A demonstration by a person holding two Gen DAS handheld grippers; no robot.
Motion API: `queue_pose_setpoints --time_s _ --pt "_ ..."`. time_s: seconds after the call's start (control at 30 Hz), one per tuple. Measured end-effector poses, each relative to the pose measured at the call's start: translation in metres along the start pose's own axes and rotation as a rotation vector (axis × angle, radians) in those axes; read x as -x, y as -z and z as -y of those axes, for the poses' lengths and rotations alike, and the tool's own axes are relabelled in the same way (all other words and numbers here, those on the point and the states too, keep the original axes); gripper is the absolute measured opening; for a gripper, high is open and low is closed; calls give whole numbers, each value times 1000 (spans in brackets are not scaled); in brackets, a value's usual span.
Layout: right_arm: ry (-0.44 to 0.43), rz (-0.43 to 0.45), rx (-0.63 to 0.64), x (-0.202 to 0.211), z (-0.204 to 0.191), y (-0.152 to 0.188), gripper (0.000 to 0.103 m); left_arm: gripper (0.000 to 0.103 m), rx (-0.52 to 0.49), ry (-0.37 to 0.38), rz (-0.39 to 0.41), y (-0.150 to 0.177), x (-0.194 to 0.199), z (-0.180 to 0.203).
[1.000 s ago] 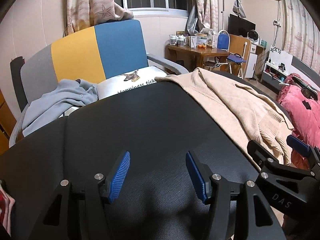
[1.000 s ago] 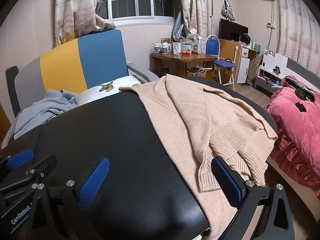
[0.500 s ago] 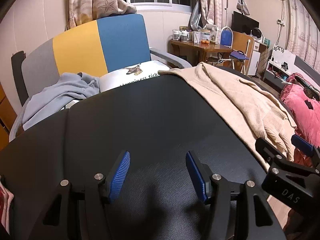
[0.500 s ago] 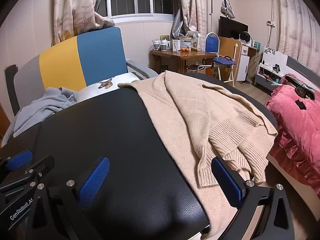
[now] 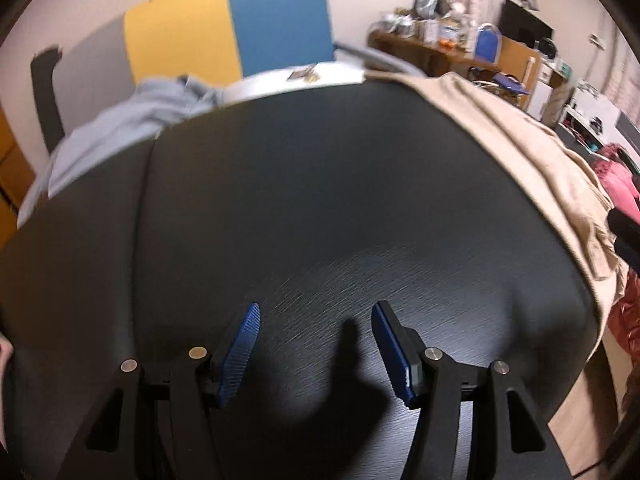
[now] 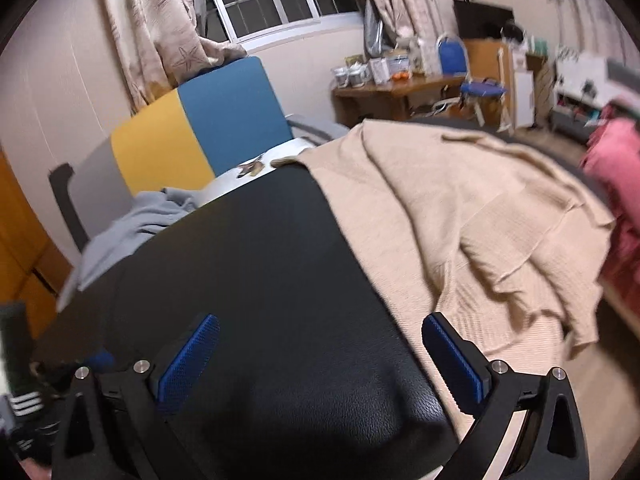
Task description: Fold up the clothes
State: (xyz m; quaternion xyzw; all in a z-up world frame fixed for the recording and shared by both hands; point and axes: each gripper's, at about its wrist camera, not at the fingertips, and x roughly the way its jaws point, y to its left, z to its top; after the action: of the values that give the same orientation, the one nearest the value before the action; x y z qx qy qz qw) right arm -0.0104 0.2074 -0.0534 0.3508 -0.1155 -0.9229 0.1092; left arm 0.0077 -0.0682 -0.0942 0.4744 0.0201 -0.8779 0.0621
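Observation:
A beige knit sweater point(image 6: 460, 216) lies spread and rumpled over the right side of a round black table point(image 6: 260, 264); it also shows at the right edge of the left wrist view point(image 5: 520, 148). My right gripper point(image 6: 320, 352) is open and empty, low over the table's near edge, its right finger next to the sweater's hem. My left gripper point(image 5: 316, 340) is open and empty over bare black tabletop point(image 5: 320, 200), left of the sweater.
A light blue-grey garment point(image 5: 120, 128) lies on a yellow-and-blue chair point(image 5: 228, 28) behind the table, with a white cushion point(image 5: 288, 80). A pink bedspread point(image 6: 616, 184) is at the right. A cluttered wooden desk point(image 6: 400, 88) stands at the back.
Both grippers have dropped lower and closer to the tabletop. The right wrist view has swung and tilted left, with motion blur. Both stay open; the sweater has not moved.

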Motion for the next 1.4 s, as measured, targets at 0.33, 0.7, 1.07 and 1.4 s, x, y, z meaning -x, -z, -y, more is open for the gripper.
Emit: queue_pose_setpoints --time_s 0.33,0.7,1.07,1.4 --pt "80 -3 54 -43 43 -54 93 81 8 49 20 18 -9 -18" --pt "-45 -266 183 -151 15 -86 101 85 34 136 64 11 -6 -34" --pt "-118 -297 71 -155 -14 -52 103 85 100 254 69 17 4 -54" --pt "-582 -429 47 -126 -149 25 103 74 494 267 74 59 31 -167"
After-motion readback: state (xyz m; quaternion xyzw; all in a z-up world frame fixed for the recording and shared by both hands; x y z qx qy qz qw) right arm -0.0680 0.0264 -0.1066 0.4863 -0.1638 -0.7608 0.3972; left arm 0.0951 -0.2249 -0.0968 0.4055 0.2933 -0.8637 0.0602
